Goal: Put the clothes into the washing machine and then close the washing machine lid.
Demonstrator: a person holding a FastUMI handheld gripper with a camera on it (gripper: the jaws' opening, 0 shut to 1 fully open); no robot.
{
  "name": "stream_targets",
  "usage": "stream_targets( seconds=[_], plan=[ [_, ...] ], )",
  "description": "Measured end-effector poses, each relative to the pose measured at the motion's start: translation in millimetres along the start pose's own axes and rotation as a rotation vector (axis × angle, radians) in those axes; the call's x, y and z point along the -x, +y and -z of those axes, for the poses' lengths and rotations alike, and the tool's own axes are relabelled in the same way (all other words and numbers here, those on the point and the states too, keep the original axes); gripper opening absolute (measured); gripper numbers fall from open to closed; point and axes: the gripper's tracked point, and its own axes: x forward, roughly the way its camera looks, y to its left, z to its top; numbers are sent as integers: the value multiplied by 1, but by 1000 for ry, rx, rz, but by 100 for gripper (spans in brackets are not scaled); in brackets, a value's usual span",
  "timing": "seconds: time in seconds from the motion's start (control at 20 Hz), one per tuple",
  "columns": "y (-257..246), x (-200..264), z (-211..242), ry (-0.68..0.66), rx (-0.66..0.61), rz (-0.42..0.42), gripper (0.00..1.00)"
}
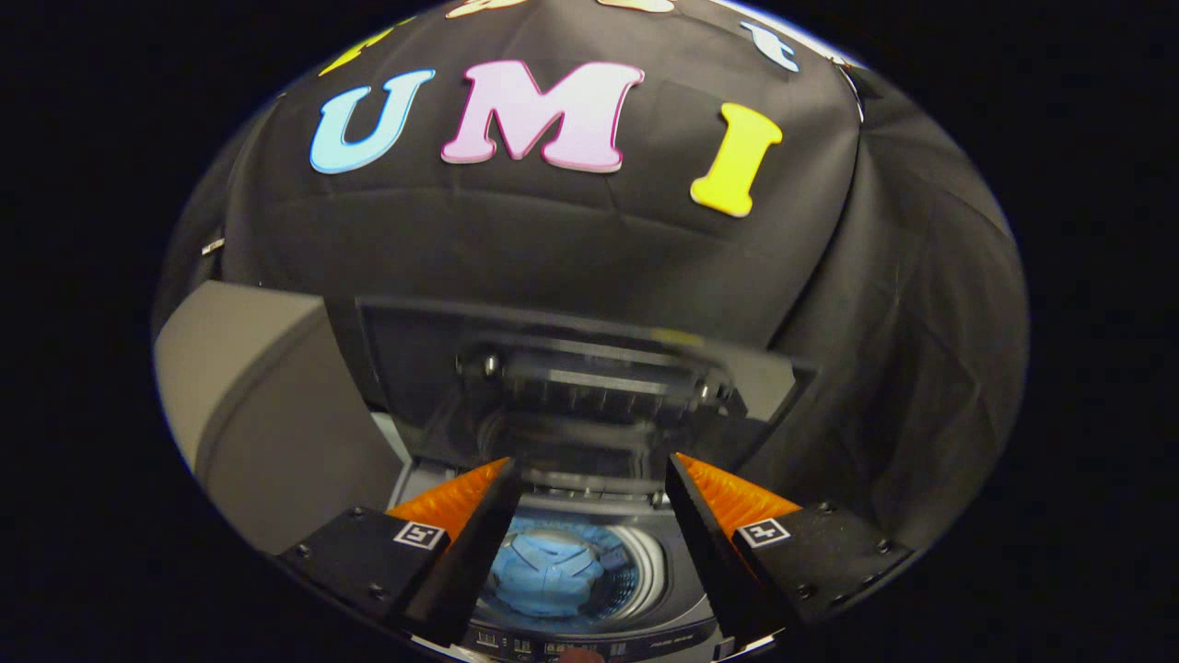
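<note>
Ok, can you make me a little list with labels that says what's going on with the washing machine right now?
washing machine: top-loader, seen from above
lid: up, standing open behind the drum
clothes: blue bundle lying inside the drum
gripper: fingers apart, holding nothing, above the drum opening and in front of the lid
task so far: clothes are in, lid not yet closed
beside the machine: a grey panel on one side, black cloth wall behind

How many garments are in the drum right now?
1: a blue garment lies in the drum, below the open gripper jaws; the lid stands raised. Others may be hidden beneath.
</note>
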Motion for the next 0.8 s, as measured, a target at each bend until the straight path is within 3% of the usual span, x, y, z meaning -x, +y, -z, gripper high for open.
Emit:
stream_targets(
  seconds=[0.15, 0.3, 0.55, 0.8],
  plan=[
    [-9, -5, -52, -74, -10, 13, 99],
    [-12, -28, -80, -68, -46, 10, 99],
    [-15, -71, -79, -1, -83, 0, 99],
    [-12, -78, -69, 37, -184, -39, 99]
  ],
)
